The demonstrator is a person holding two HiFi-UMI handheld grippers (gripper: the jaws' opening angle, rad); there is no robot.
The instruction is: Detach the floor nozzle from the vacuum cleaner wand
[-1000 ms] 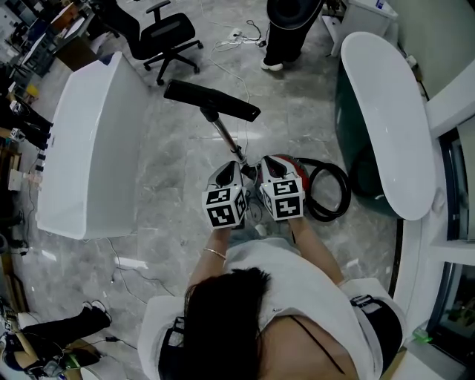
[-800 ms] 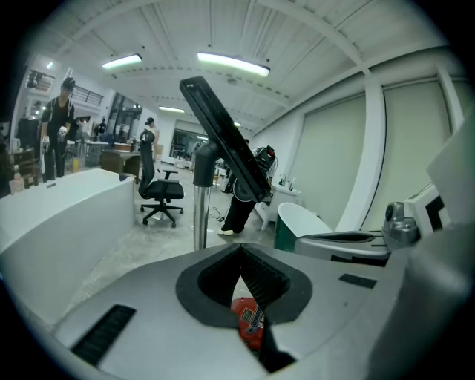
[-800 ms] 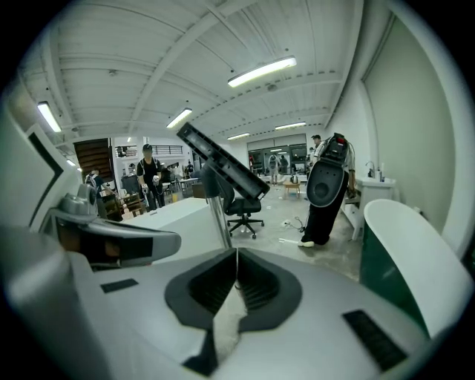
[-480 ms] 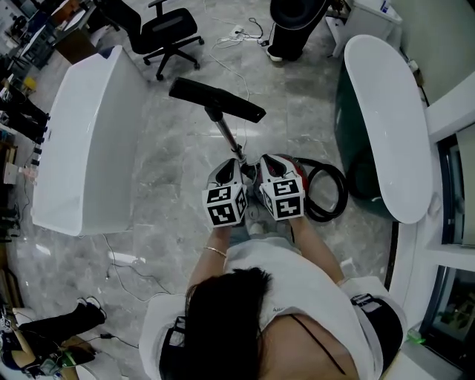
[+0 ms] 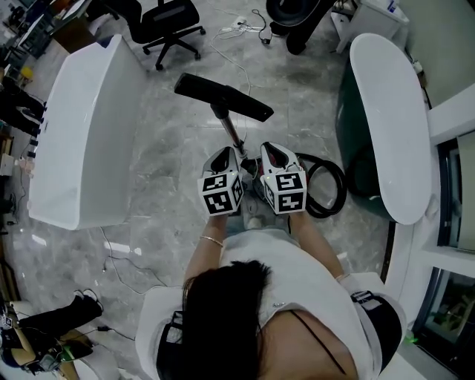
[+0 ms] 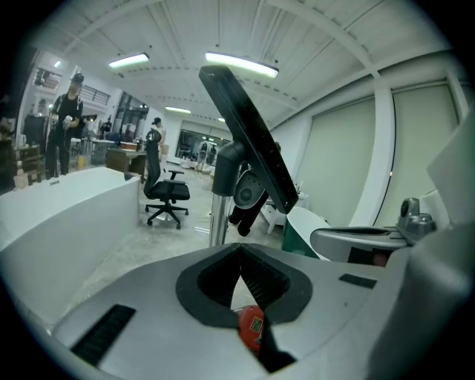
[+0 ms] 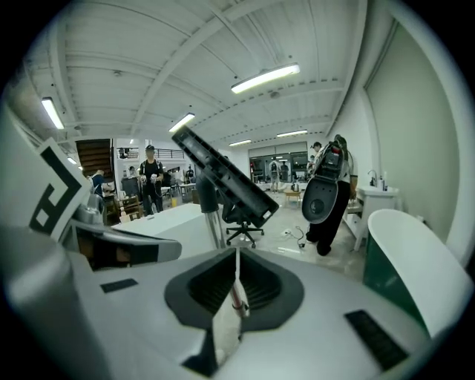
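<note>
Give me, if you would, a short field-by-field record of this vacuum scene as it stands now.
floor nozzle: black, attached to the wand
wand: chrome, runs from the nozzle down to between the two grippers
left gripper: jaws together, nothing seen between them
right gripper: jaws together; wand lines up with their seam, grip unclear
canister: red, beside the right gripper
hose: black, looped next to the canister
surroundings: white bathtub at left, another at right, office chair beyond

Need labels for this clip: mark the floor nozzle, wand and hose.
floor nozzle (image 5: 223, 96): head view, middle of its black bar.
wand (image 5: 231, 135): head view, bare metal tube.
hose (image 5: 342, 185): head view, right side of loop.
</note>
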